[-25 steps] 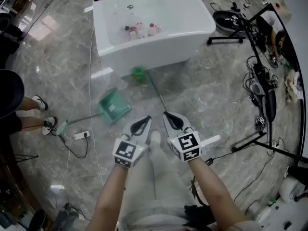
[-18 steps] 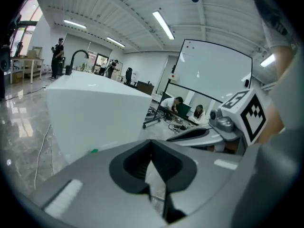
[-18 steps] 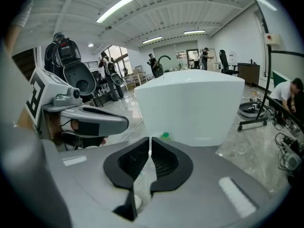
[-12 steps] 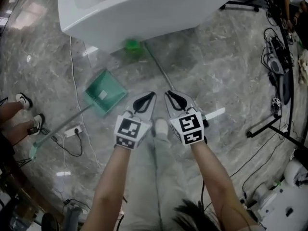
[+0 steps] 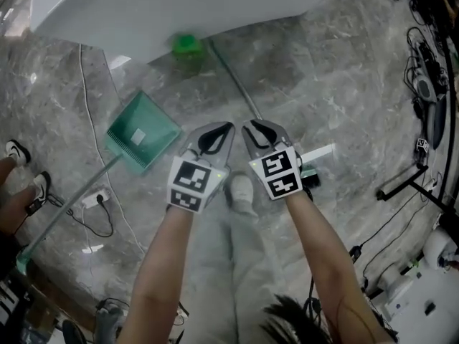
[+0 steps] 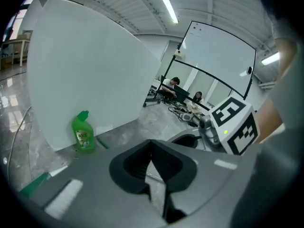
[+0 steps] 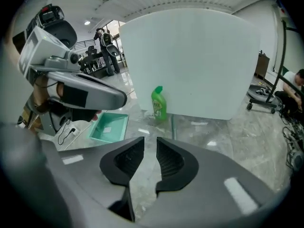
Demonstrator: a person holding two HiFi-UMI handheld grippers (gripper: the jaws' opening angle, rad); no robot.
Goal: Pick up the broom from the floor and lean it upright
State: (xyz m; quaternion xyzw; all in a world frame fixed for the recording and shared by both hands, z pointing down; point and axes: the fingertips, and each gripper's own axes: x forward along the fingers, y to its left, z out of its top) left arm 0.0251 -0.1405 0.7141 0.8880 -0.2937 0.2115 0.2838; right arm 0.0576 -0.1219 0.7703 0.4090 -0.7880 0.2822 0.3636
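The white bathtub (image 5: 179, 6) now fills the top of the head view and the marble floor (image 5: 344, 70) sits closer than it did a second ago: you are bending down, and both grippers are lower with you. The green dustpan (image 5: 142, 131) lies flat to the left, where it lay before, its long handle trailing toward the lower left. Leave it alone. The broom (image 5: 233, 81) has not moved. Its thin handle lies flat on the floor, the far end near the green bottle (image 5: 186, 46) at the foot of the bathtub, the near end running up to the tips of the right gripper (image 7: 150, 139) in the head view. The broom's head cannot be made out. The right gripper was closed a second ago. Its jaws are now opening, with a narrow gap between the pads and only bare floor showing through it. The handle lies ahead of that gap, not inside it. The left gripper (image 6: 150, 142) hangs just beside the right one, its jaw tips pressed together and nothing held. Judge the task as in the reach phase, with no contact made yet. The parting jaws suggest that the right gripper is being readied for the handle. They likely need to open wider and straddle it before you close.
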